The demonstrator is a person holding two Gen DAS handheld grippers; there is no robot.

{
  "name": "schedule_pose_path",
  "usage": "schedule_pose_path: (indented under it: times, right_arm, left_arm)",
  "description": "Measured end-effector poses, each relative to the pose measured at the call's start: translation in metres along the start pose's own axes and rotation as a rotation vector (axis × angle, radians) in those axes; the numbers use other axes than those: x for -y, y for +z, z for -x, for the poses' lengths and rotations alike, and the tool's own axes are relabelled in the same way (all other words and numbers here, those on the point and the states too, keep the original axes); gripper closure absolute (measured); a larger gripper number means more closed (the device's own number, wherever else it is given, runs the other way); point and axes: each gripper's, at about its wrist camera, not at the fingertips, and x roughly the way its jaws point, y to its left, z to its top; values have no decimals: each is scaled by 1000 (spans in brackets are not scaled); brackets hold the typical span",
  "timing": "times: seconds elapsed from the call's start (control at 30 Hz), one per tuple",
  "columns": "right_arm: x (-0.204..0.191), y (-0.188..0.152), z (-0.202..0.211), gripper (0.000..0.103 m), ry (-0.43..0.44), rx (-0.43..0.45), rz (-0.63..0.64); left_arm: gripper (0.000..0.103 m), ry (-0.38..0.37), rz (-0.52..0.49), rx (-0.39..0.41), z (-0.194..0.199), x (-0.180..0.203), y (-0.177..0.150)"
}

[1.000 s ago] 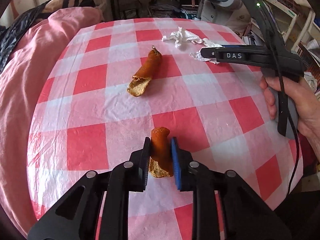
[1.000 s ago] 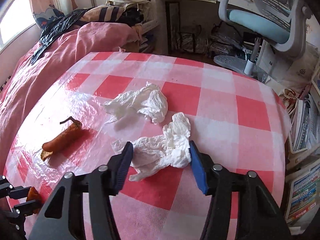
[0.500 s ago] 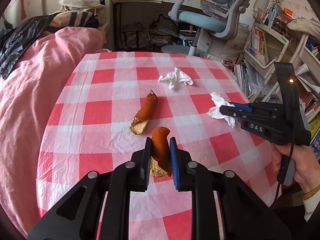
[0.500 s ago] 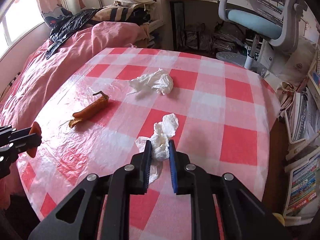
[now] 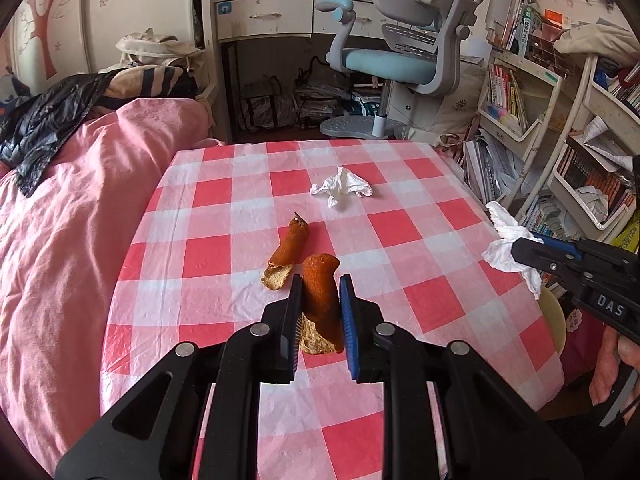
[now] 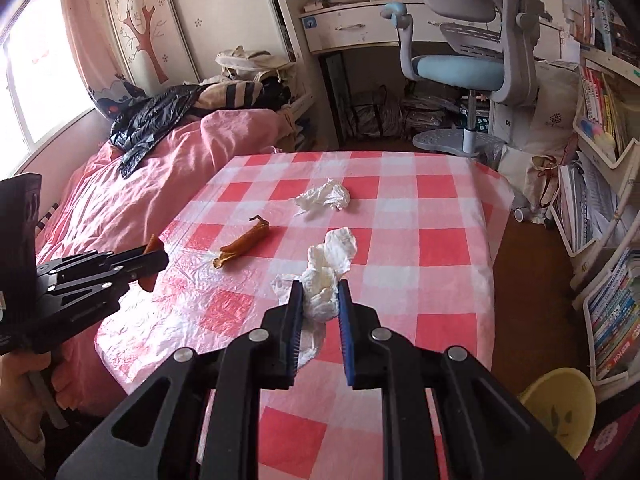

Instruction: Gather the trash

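Left claw pinching 1 orange peel, lifted off tabletop | right claw pinching 1 tissue wad, also raised | left on tabletop: 1 peel, 1 tissue | step: carry-off | next: I judge yellow bin by tabletop edge is the drop target, right claw first.

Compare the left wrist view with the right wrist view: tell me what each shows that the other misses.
Only the left wrist view shows the held peel in full between the left hand-held gripper pads. Only the right wrist view shows the window and most of the yellow bin. Both show the checked tablecloth, the loose peel, the loose tissue and the right hand-held gripper clamping a tissue.
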Motion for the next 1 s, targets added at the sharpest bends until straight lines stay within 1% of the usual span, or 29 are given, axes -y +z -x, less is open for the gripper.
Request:
schedule_pose_path:
  times: [0.13,0.33,0.47,0.77,1.0]
  right_arm:
    - [-11,7,5,85,-19,76,57]
    - [-22,11,8,85,-34,151,136]
    - [-22,10,11,84,-35,170,157]
    - [-23,12,20,83,-37,222,157]
    - [-28,10,12,82,-44,205,173]
  left_arm:
    - [86,6,13,15,3,-3,1]
    - [86,22,17,43,7,-5,5]
    - [86,25,24,61,9,-6,7]
    - [86,43,52,110,18,-12,10]
    - [86,46,74,130,24,-22,12]
